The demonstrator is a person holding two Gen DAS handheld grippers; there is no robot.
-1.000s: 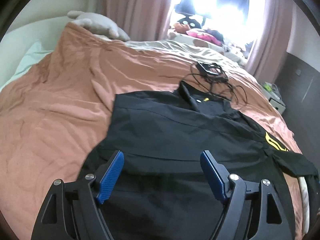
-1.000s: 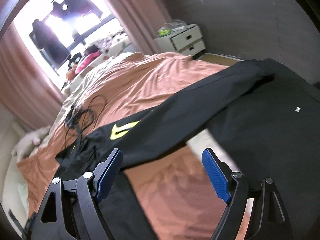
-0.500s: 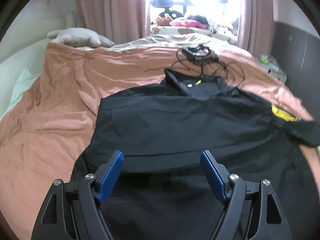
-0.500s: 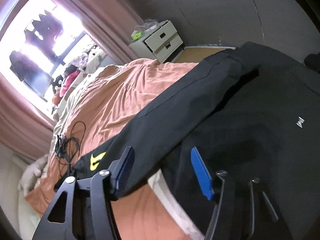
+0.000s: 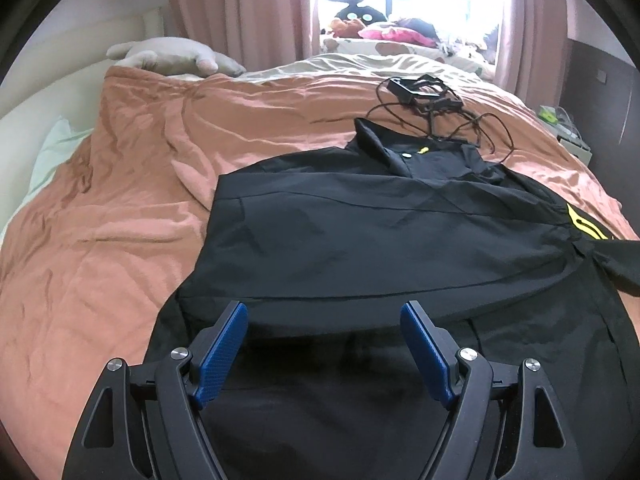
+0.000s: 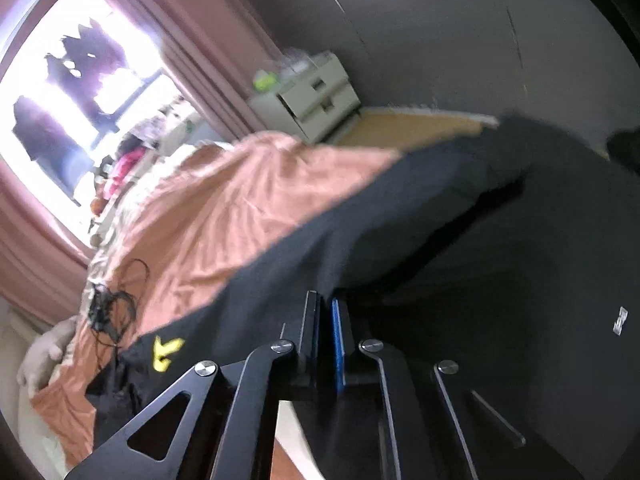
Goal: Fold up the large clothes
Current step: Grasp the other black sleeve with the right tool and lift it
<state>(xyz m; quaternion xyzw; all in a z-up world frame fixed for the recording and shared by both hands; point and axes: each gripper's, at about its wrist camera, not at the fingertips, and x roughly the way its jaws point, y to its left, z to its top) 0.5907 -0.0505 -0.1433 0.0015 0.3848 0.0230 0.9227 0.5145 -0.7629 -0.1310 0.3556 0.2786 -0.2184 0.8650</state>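
A black jacket [image 5: 380, 240] with a yellow logo [image 5: 584, 224] lies spread on the brown bed cover [image 5: 120, 240], collar towards the window. My left gripper [image 5: 324, 308] hangs open just above the jacket's near part, nothing between its blue pads. In the right wrist view, the jacket's long sleeve [image 6: 400, 208] runs off the bed's edge to the right. My right gripper [image 6: 325, 300] has its jaws pressed together at the sleeve's lower edge, pinching the black cloth. The yellow logo [image 6: 166, 354] shows to its left.
A black charger with tangled cable [image 5: 424, 92] lies just past the collar. A grey plush toy [image 5: 172, 56] rests at the bed's far left. A white nightstand [image 6: 316, 96] stands beside the bed by a dark wall. More dark cloth with a white mark [image 6: 620, 316] fills the right.
The right gripper has gone from wide open to shut while moving onto the sleeve. The left gripper has rolled level and sunk a little over the jacket, still open.
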